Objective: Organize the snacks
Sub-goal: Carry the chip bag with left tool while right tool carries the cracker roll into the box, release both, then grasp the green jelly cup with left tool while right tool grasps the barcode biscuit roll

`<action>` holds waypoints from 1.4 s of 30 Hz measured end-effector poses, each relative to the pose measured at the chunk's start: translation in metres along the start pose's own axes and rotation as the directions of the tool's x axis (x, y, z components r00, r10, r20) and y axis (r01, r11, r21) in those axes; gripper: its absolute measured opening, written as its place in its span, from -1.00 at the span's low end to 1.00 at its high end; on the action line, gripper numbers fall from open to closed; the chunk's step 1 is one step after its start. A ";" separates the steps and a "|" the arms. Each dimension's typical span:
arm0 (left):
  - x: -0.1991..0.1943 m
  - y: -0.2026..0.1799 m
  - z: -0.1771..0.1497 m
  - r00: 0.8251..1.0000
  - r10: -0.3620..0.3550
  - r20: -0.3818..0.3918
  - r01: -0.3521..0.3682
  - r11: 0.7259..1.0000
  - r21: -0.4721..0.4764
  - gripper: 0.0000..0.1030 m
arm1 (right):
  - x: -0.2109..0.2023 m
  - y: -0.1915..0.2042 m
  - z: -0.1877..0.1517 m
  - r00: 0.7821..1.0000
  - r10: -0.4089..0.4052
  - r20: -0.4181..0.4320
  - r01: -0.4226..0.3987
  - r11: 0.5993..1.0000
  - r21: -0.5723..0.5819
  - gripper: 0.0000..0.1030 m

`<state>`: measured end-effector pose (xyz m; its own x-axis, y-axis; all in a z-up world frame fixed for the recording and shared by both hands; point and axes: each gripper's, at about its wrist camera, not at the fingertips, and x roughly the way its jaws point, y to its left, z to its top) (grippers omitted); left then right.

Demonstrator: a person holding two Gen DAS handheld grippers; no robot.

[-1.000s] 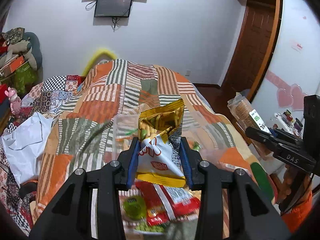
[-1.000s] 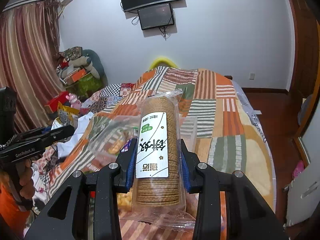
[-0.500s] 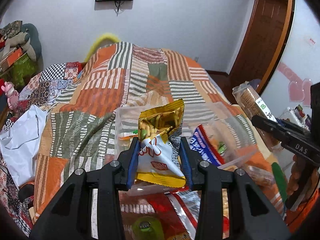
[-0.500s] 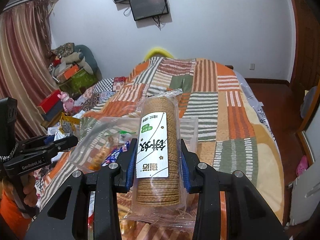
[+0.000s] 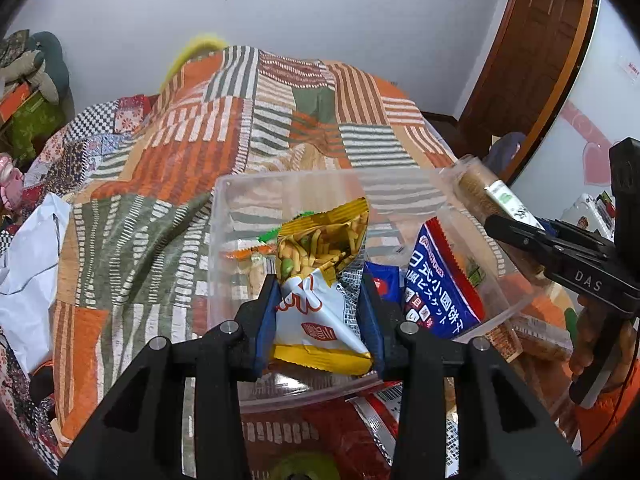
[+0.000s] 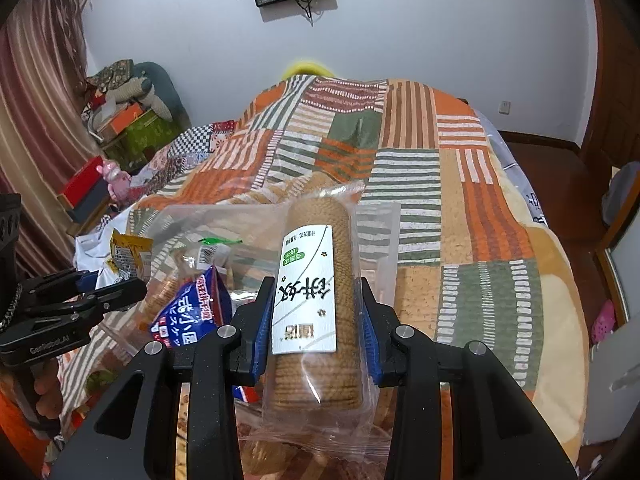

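Note:
My left gripper point(image 5: 320, 312) is shut on a yellow and white snack bag point(image 5: 320, 280) and holds it above a clear plastic bin point(image 5: 218, 240) on the bed. A blue biscuit pack point(image 5: 444, 284) stands in the bin; it also shows in the right wrist view point(image 6: 192, 308). My right gripper point(image 6: 314, 316) is shut on a clear-wrapped roll of brown biscuits point(image 6: 316, 280) with a white label, held over the bin's right side point(image 6: 376, 232). The roll point(image 5: 480, 192) and right gripper point(image 5: 560, 252) also show at the right of the left wrist view.
A patchwork quilt point(image 6: 440, 184) covers the bed. Red snack packs point(image 5: 352, 436) and a green item point(image 5: 304, 468) lie below the bin near me. A white plastic bag point(image 5: 28, 280) lies left. Boxes and soft toys point(image 6: 128, 112) are piled by the left wall.
Both grippers have moved forward and tilted down, so the clear bin now sits closer under them. The blue pack in the bin has come into view. Both grips are unchanged.

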<state>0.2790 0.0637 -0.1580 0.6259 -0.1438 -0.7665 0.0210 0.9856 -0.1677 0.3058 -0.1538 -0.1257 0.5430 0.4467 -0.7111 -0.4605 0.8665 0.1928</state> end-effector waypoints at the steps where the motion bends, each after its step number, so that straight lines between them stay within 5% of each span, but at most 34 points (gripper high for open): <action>1: 0.002 0.000 0.000 1.000 -0.002 -0.006 0.002 1.000 0.000 -0.25 | 0.001 0.000 0.001 1.000 -0.004 0.002 0.004 1.000 -0.001 -0.34; 15: -0.005 0.003 -0.005 1.000 -0.003 -0.021 0.003 1.000 -0.029 -0.04 | -0.015 0.005 -0.002 1.000 -0.006 0.006 0.006 0.999 -0.035 -0.32; 19: -0.024 -0.001 -0.005 1.000 0.003 0.015 -0.002 1.000 -0.021 0.07 | -0.029 0.002 -0.007 1.000 -0.010 0.020 0.011 0.999 -0.035 -0.05; 28: -0.064 -0.007 -0.015 0.998 0.032 0.061 -0.032 0.999 -0.007 0.42 | -0.057 -0.012 -0.024 0.998 -0.042 0.036 0.043 0.999 -0.032 0.22; 36: -0.077 -0.001 -0.042 0.998 0.058 0.018 -0.058 0.998 0.004 0.50 | -0.072 -0.026 -0.048 0.997 -0.076 0.015 0.076 0.997 -0.027 0.26; 42: -0.074 0.013 -0.068 0.997 0.067 -0.048 -0.068 0.997 -0.022 0.51 | -0.071 -0.039 -0.073 0.997 -0.064 -0.041 0.064 0.998 0.006 0.51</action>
<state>0.1804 0.0813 -0.1455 0.5881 -0.0817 -0.8046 -0.0387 0.9909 -0.1289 0.2342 -0.2359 -0.1325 0.5417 0.3810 -0.7493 -0.4209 0.8945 0.1506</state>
